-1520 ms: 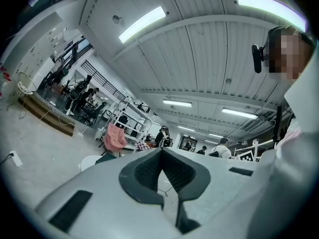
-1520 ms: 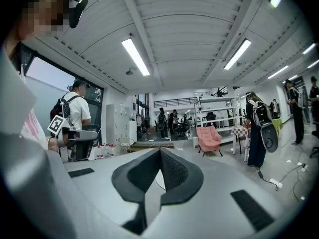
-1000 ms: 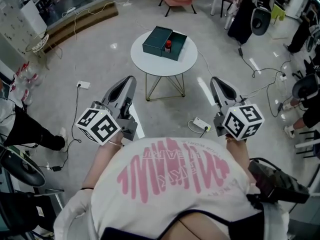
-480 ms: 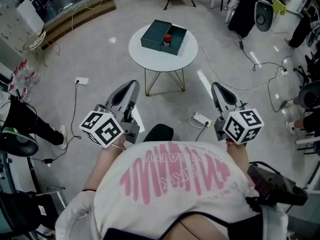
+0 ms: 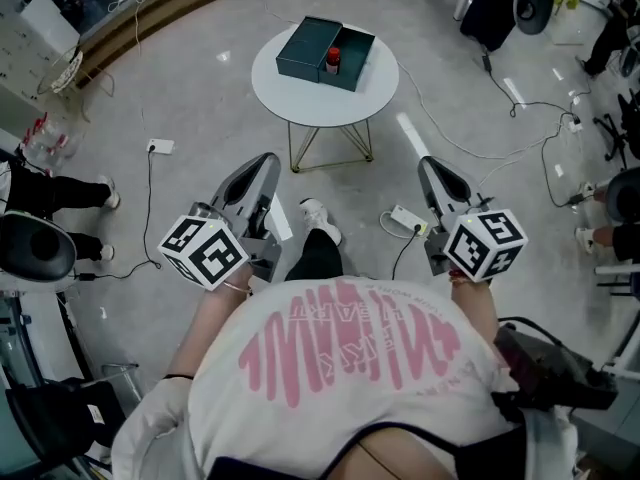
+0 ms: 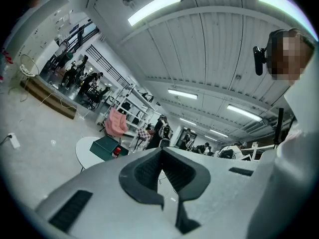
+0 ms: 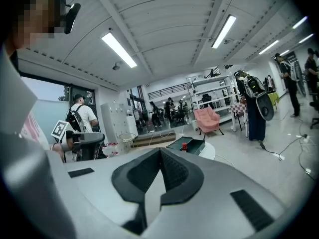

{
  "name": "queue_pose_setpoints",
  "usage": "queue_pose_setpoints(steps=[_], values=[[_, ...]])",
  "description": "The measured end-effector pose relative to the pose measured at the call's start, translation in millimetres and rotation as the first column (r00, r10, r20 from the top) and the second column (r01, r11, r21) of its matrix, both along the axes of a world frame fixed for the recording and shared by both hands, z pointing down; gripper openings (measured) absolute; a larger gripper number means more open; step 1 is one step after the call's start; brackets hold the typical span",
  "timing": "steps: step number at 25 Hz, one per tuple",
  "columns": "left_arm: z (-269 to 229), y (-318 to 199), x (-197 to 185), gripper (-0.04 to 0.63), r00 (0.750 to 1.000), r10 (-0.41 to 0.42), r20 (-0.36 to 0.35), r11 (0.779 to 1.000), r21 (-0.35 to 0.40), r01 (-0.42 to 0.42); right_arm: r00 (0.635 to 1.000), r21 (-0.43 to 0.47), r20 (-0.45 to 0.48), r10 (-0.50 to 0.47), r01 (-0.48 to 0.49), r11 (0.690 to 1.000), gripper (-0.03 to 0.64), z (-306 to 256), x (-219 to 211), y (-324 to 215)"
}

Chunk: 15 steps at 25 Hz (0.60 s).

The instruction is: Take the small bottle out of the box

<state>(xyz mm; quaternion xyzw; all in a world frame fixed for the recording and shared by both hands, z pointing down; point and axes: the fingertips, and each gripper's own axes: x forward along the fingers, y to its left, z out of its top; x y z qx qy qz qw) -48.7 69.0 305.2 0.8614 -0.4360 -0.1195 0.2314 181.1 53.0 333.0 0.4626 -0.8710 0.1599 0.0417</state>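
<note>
Small bottle (image 5: 332, 61): red-capped and upright in the open side of the dark green box (image 5: 308, 48), well ahead of you.
Box: sits on the round white table (image 5: 300, 98), toward its far edge.
Your left gripper (image 5: 264, 160): held near your body, well apart from the table; its jaws are closed tip to tip with nothing between them.
Your right gripper (image 5: 428, 164): also near your body, about level with the left; its jaws are pressed together and empty.
Floor: a white power strip (image 5: 405, 219) lies near the right gripper in the head view, and your shoe (image 5: 318, 215) shows between the two grippers.
</note>
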Motion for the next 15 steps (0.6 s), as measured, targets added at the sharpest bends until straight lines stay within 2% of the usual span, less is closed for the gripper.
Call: queue_pose_setpoints(steps=[5,15], values=[[7.7,-10.7,-2.8,0.008,1.000,-0.011,0.004,1.000,-0.017,0.011,0.999,-0.045,0.032,-0.001,0.003,0.999,0.005,13.2,-2.7,-14.1],[15.2,-47.6,-13.6,0.008,1.000,-0.028,0.004,0.999,-0.046,0.028,0.999,-0.047,0.043,-0.008,0.010,0.999,0.005,12.9,-6.6,-55.5]])
